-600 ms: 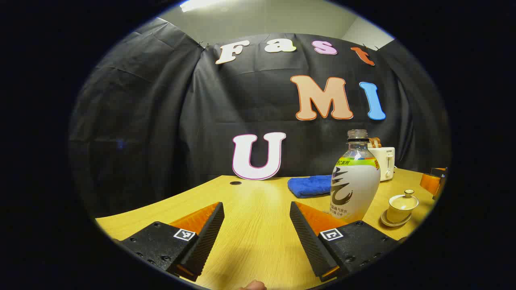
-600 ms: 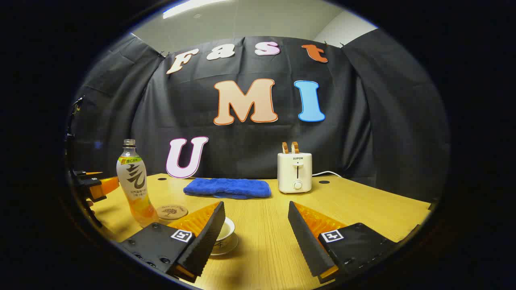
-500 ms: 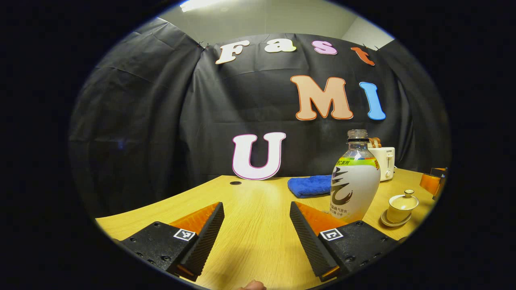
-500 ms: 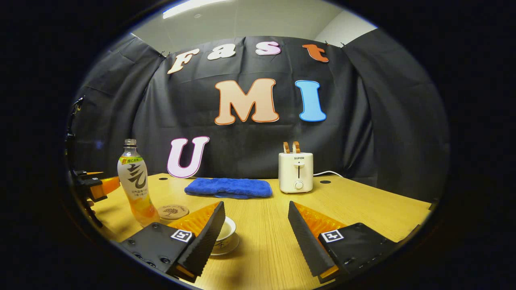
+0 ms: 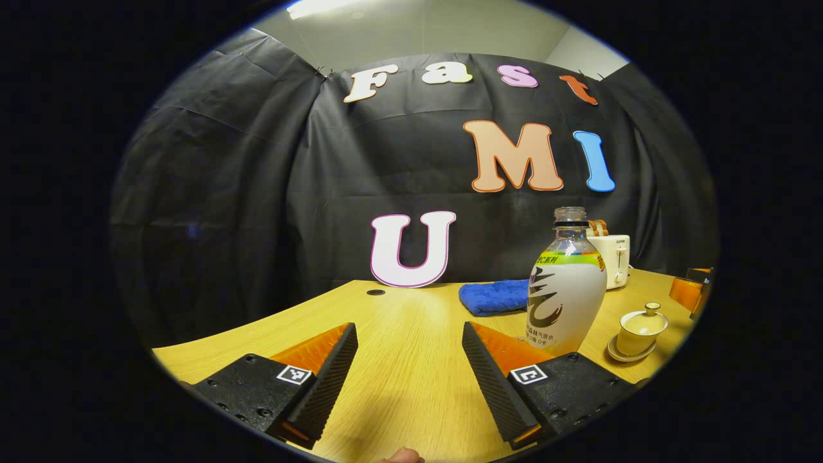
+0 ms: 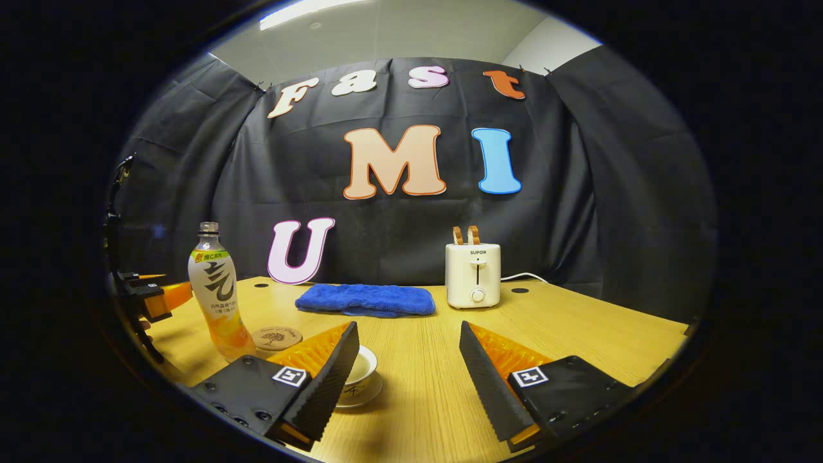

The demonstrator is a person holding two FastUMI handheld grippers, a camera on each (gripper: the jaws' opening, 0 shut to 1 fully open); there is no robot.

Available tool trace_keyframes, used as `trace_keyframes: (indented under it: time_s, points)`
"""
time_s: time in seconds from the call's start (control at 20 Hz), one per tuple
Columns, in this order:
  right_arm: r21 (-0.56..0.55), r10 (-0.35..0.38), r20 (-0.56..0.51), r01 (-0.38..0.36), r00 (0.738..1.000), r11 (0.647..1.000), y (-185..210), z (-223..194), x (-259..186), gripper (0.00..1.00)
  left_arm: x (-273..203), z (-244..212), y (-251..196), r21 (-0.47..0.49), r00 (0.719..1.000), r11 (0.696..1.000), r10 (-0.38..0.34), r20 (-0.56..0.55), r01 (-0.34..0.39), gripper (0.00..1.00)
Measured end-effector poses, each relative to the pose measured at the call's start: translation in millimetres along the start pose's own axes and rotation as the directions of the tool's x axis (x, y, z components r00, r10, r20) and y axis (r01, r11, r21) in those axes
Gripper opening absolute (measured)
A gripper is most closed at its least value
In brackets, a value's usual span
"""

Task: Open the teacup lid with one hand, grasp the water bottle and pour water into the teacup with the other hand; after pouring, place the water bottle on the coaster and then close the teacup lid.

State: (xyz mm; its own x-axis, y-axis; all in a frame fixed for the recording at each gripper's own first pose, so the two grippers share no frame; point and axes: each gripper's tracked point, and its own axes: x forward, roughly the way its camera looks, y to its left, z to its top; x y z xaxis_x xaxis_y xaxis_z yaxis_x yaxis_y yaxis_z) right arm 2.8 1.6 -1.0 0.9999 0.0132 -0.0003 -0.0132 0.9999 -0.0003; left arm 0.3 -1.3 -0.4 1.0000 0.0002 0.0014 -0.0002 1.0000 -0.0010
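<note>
Both grippers are hovering spread wide and holding nothing: the left gripper [image 5: 409, 379] beside the uncapped water bottle [image 5: 566, 289], the right gripper [image 6: 408, 379] near the teacup [image 6: 359, 379]. The left gripper view is showing the teacup lid [image 5: 644, 319] sitting on, while the right gripper view is revealing the round coaster [image 6: 276, 337] lying just beside the bottle.

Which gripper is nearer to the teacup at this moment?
Right. The right gripper has the teacup just behind one of its open fingers. The left gripper is farther away, with the water bottle between it and the cup.
</note>
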Motion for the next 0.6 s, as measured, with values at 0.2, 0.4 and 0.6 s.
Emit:
trace_keyframes:
  time_s: [0.2,0.4,0.6]
  points:
    - [0.0,-0.01,0.002,0.01,1.0,1.0,-1.7,0.6,-0.7,0.99,-0.2,-0.2,-0.5,0.0,1.0,1.0,0.0,0.0,0.0,0.96]
    - [0.0,-0.007,0.001,0.007,1.0,1.0,-1.2,0.0,0.6,0.97,0.0,0.1,-0.8,-0.001,1.0,1.0,0.001,0.0,-0.001,0.96]
    - [0.001,0.013,0.0,-0.013,1.0,1.0,1.1,-0.2,1.2,0.97,0.5,-1.0,-1.2,-0.001,1.0,1.0,0.003,0.0,-0.003,0.96]
